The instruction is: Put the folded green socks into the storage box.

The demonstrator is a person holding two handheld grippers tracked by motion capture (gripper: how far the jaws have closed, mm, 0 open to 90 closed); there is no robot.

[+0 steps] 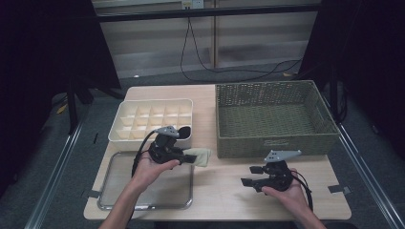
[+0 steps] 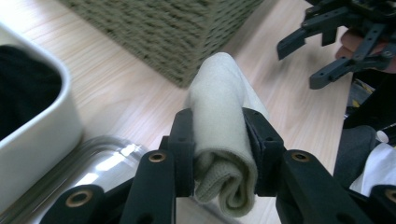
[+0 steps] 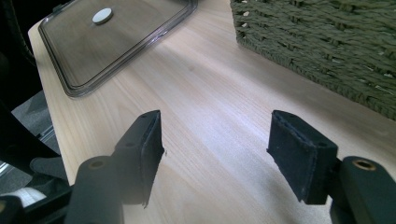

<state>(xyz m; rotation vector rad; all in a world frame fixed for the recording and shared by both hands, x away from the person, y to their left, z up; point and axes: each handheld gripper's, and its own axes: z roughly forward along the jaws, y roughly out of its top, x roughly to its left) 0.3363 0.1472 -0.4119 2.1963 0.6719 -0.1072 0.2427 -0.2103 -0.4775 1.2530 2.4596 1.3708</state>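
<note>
I hold two hand-held grippers. My left hand-held gripper (image 2: pixel 218 149) clamps one rolled cloth (image 2: pixel 223 140) above one metal tray (image 1: pixel 119 191); my right hand-held gripper (image 3: pixel 219 154) gapes empty over the table (image 3: pixel 210 93). Beyond sit one divided box (image 1: pixel 125 112) and one basket (image 1: pixel 267 143).

What's hidden or cut off right now

Rolled cloth (image 2: pixel 223 140): mid part pinched out of sight betw. left gripper (image 2: pixel 219 154) pads, far end blurred. Divided tray (image 1: pixel 151 119): front-right cell covered by that gripper; in left gripper view it's cut off at frame edge. Wicker basket (image 3: pixel 327 42) runs off top & right. Clear lid (image 3: pixel 116 37) clipped at top.
</note>
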